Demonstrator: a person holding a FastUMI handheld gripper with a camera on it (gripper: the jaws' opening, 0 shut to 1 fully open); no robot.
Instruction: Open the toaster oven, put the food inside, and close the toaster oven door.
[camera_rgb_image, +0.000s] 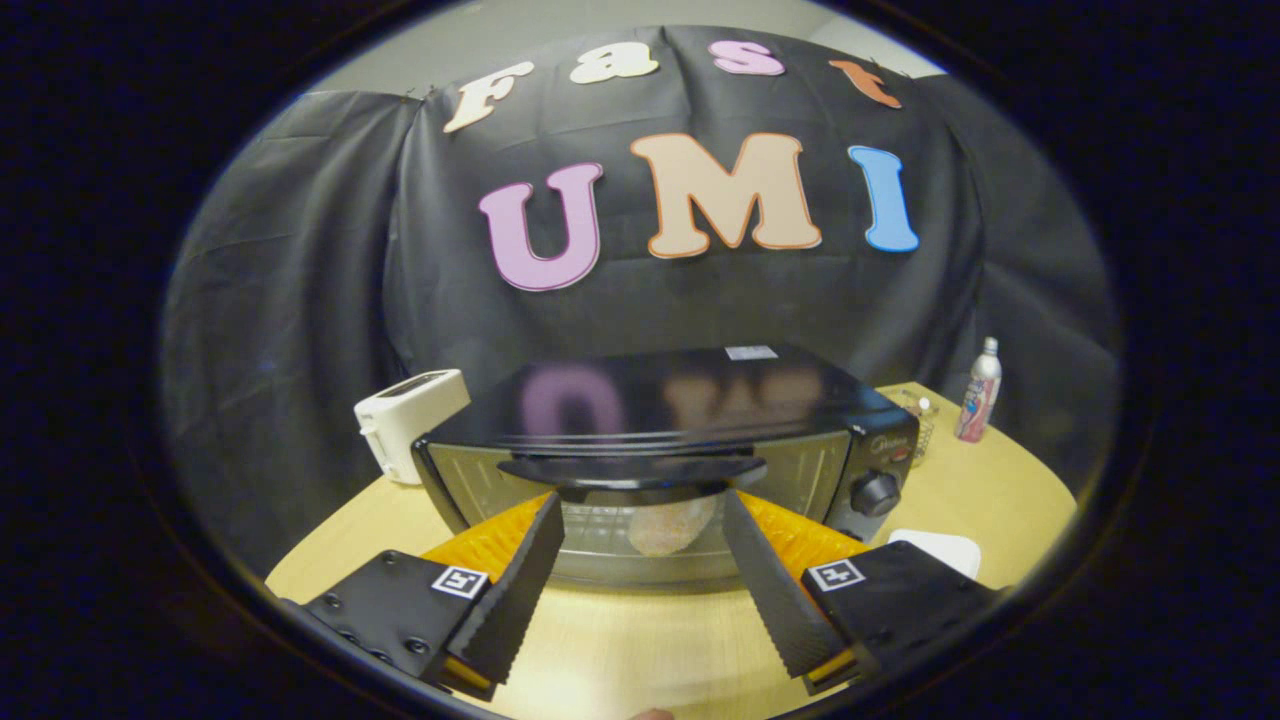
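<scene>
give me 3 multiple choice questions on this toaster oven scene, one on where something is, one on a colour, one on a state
1. Where does the white appliance stand?
A. beside the toaster oven, on the side away from its knob
B. on top of the toaster oven
C. between the gripper's fingers

2. What colour is the toaster oven's top?
A. white
B. glossy black
C. red

3. How is the toaster oven door?
A. hanging fully open
B. taken off
C. closed, food visible behind the glass

Answers:
1. A: it sits on the table at the oven's far side from the knob.
2. B: the top is dark and mirrors the wall.
3. C: the handle lies up against the front, with the open gripper just before it.
</scene>
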